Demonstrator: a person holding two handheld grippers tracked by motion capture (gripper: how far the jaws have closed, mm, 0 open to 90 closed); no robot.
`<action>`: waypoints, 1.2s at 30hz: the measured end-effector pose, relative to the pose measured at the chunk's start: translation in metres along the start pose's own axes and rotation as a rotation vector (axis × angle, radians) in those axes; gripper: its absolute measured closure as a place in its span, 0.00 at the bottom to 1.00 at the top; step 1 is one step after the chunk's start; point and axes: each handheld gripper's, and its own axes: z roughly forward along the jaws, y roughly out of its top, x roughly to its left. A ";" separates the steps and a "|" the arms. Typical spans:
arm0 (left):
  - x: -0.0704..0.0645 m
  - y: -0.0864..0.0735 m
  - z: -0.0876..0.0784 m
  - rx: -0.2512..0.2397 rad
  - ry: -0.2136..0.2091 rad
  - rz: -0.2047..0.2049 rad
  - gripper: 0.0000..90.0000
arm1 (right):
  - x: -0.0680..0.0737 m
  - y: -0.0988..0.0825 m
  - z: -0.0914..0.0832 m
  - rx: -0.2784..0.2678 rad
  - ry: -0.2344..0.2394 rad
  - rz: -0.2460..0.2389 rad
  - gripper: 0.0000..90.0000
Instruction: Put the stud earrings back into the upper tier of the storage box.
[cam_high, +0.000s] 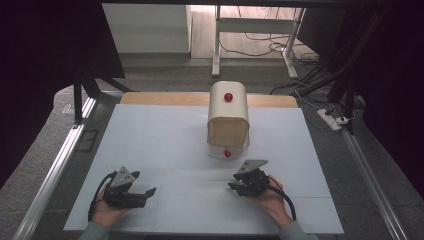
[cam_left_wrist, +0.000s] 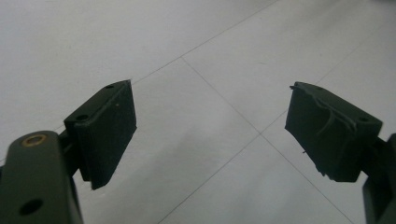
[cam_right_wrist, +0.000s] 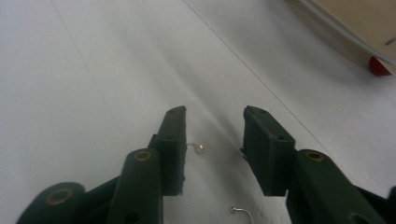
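A cream box (cam_high: 228, 115) with a rounded top stands at the middle of the white mat (cam_high: 165, 145). It has a red knob (cam_high: 228, 97) on top and a second red knob (cam_high: 227, 154) at its front base, which is also the red knob (cam_right_wrist: 379, 66) in the right gripper view. My right gripper (cam_right_wrist: 214, 135) hangs low over the mat just in front of the box, jaws partly apart. A small pearl earring (cam_right_wrist: 201, 148) lies on the mat between them, close to the left jaw, and neither pad presses it. A second earring hook (cam_right_wrist: 240, 212) lies nearer. My left gripper (cam_left_wrist: 210, 126) is open over bare mat.
The mat covers a wooden tabletop (cam_high: 150, 98) with metal rails along both sides. In the high view my left gripper (cam_high: 145, 184) is at the front left and my right gripper (cam_high: 234, 182) at the front centre-right. Desk legs and cables sit on the floor beyond.
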 end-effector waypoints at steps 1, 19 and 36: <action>0.000 0.000 0.000 0.003 -0.001 0.002 0.18 | 0.000 0.000 0.000 -0.001 0.007 -0.003 0.70; 0.000 0.000 0.001 0.014 0.001 0.006 0.18 | 0.005 0.000 0.004 0.031 0.019 -0.042 0.94; 0.001 -0.001 0.001 0.013 0.004 0.006 0.18 | 0.002 -0.001 0.000 -0.002 0.028 -0.024 0.99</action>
